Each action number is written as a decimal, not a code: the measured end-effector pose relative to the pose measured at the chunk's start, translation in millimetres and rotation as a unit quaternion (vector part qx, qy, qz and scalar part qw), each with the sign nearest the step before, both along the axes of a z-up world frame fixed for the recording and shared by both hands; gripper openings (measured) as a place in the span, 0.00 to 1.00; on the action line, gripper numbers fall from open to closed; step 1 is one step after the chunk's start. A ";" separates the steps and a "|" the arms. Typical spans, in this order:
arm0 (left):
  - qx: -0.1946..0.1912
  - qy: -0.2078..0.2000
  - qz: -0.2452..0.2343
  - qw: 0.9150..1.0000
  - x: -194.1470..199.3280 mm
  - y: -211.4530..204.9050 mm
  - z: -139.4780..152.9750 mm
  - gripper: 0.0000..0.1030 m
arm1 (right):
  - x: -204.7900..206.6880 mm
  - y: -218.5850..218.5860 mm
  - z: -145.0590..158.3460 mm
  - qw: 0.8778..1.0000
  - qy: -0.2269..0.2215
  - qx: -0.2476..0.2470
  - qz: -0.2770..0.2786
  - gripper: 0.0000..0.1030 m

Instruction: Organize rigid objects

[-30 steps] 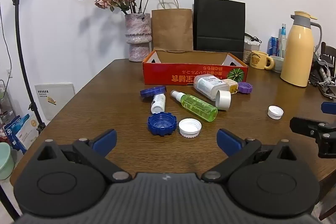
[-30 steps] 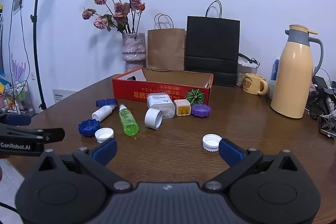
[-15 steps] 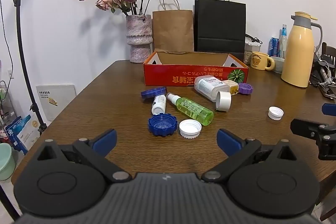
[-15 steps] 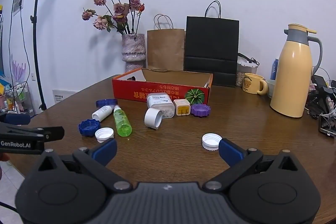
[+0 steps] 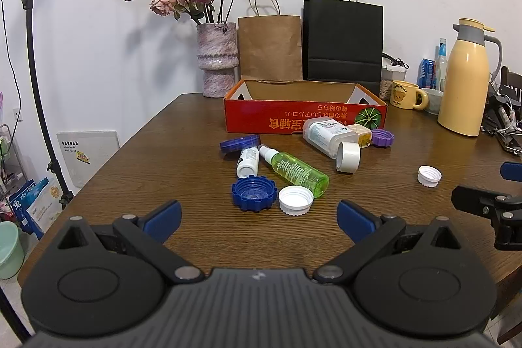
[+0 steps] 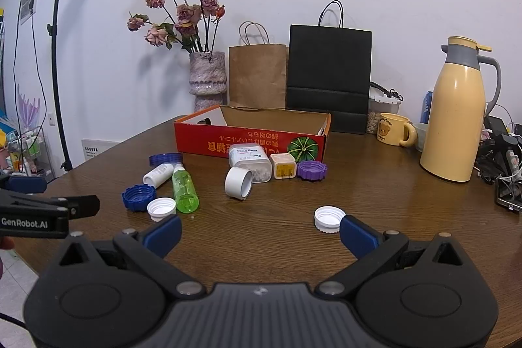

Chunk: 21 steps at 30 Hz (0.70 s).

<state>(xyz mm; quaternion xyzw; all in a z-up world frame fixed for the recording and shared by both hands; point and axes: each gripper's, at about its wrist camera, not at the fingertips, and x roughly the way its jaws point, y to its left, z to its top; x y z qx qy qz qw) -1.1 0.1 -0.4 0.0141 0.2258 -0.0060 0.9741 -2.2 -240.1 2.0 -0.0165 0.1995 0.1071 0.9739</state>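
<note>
Rigid objects lie loose before the red box (image 5: pixel 305 116); both hand-held grippers, left (image 5: pixel 257 214) and right (image 6: pixel 261 225), gape wide and empty: square up over one cap

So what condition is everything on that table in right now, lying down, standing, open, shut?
Left gripper: open, holding nothing.
Right gripper: open, holding nothing.
Red box: open-topped, upright.
Green spray bottle: lying on its side.
Small white bottle: lying on its side.
Blue cap: loose, hollow side up.
Tape roll: standing on edge.
Yellow thermos: upright, lid shut.
</note>
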 end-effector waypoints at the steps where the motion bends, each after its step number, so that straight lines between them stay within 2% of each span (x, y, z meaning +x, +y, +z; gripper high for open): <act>1: 0.000 0.000 0.000 1.000 0.0 -0.2 0.0 1.00 | 0.2 0.2 0.0 1.000 0.000 0.000 0.000 1.00; 21: 0.000 0.000 0.001 1.000 0.0 -1.7 -0.1 1.00 | 0.8 0.2 0.7 1.000 0.000 0.000 0.000 1.00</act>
